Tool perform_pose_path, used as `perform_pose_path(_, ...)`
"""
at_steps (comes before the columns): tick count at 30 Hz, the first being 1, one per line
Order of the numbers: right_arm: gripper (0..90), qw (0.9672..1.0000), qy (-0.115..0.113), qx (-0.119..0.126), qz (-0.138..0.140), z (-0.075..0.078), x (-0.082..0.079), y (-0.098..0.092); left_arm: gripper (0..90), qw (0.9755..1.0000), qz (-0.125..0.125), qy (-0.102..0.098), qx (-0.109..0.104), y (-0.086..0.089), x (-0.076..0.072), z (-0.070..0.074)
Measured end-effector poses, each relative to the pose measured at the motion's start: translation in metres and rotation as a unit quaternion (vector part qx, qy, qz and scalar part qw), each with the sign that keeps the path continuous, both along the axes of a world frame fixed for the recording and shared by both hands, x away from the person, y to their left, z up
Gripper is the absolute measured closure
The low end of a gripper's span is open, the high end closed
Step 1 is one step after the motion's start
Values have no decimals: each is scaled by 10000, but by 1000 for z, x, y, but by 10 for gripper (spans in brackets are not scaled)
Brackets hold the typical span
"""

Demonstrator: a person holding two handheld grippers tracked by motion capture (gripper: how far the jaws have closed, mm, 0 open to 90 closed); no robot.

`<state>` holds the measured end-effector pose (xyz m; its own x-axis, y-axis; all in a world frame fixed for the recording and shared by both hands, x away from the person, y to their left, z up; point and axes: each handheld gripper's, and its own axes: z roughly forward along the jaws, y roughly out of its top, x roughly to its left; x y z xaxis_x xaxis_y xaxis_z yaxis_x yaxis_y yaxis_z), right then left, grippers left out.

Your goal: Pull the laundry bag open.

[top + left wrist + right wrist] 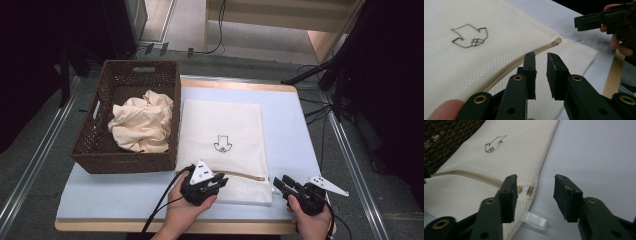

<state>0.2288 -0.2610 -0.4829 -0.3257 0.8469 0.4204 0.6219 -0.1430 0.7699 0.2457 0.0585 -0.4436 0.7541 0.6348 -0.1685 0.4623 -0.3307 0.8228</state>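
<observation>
Zip (248,175): runs left hand-held gripper (218,181) to right hand-held gripper (278,184) along bag (220,125).
Slider (530,191): just ahead of right's half-open jaws (nearer hand).
Left: narrow gap, empty.

left claw (541,56) | gap narrow | above mesh bag's (474,62) zipper (519,62)

Ahead of my left jaws, the flat mesh laundry bag (486,47) lies low, its tan zipper (524,62) running straight out from their narrow gap; nothing tall stands there. Beyond my right jaws, bare pale blue mat (599,152) gives open passage. Far off to the left of both, the brown wicker basket (95,130) walls that side.
</observation>
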Motion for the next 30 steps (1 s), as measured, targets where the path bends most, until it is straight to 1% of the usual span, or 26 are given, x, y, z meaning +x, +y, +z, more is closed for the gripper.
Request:
perform_pose_path(1, 602, 10000, 25, 39, 6, -1, 0, 0, 801, 10000, -48, 39, -12, -7, 3, -2)
perform_pose_path(2, 608, 10000, 38, -22, 18, -2, 1, 1, 803, 9999, -83, 85, 6, -14, 5, -4)
perform_pose_path(5, 606, 9998, 137, -169, 10, -6, 2, 4, 803, 9997, -194, 129, 38, -35, 11, -8)
perform_pose_path(7, 588, 9996, 178, -223, 36, -8, 3, 7, 802, 9995, -256, 158, 80, -47, 14, -9)
perform_pose_path(8, 575, 9995, 201, -262, 27, -8, 3, 8, 800, 9994, -265, 162, 137, -54, 17, -10)
perform_pose_path(10, 526, 9991, 229, -359, -13, -10, 4, 12, 798, 9993, -293, 191, 140, -63, 21, -11)
perform_pose_path(12, 508, 9984, 228, -515, -44, -11, 6, 17, 800, 9990, -297, 247, 241, -73, 25, -14)
perform_pose_path(13, 496, 9987, 210, -464, 11, -11, 7, 19, 803, 9988, -307, 273, 275, -75, 26, -16)
perform_pose_path(14, 495, 9987, 210, -464, 11, -11, 7, 19, 803, 9986, -316, 330, 282, -79, 28, -19)
perform_pose_path(15, 495, 9987, 237, -449, 32, -11, 8, 19, 804, 9981, -327, 384, 346, -81, 29, -22)
perform_pose_path(16, 513, 9987, 243, -456, 39, -11, 9, 20, 804, 9979, -297, 435, 390, -83, 30, -26)
perform_pose_path(17, 552, 9988, 281, -372, 135, -12, 9, 20, 806, 9975, -309, 486, 419, -84, 32, -28)
perform_pose_path(18, 552, 9988, 281, -372, 135, -12, 9, 20, 806, 9971, -305, 545, 440, -85, 33, -31)
perform_pose_path(19, 556, 9989, 312, -285, 185, -12, 10, 20, 804, 9967, -292, 593, 479, -85, 34, -34)
perform_pose_path(21, 579, 9986, 369, -231, 291, -13, 9, 23, 799, 9967, -302, 627, 420, -86, 35, -37)
perform_pose_path(22, 575, 9984, 369, -218, 371, -13, 10, 25, 797, 9966, -326, 641, 397, -85, 35, -38)
perform_pose_path(24, 597, 9984, 328, -311, 335, -13, 8, 28, 787, 9964, -357, 700, 331, -84, 37, -39)
perform_pose_path(25, 625, 9984, 352, -306, 312, -13, 8, 27, 782, 9962, -371, 725, 301, -83, 37, -39)
perform_pose_path(26, 651, 9985, 391, -275, 285, -13, 9, 26, 777, 9960, -377, 745, 302, -83, 37, -39)
perform_pose_path(29, 716, 9983, 521, -39, 266, -14, 10, 22, 764, 9958, -415, 770, 286, -82, 38, -39)
perform_pose_path(30, 736, 9982, 524, -40, 273, -14, 10, 22, 763, 9957, -412, 782, 268, -82, 38, -39)
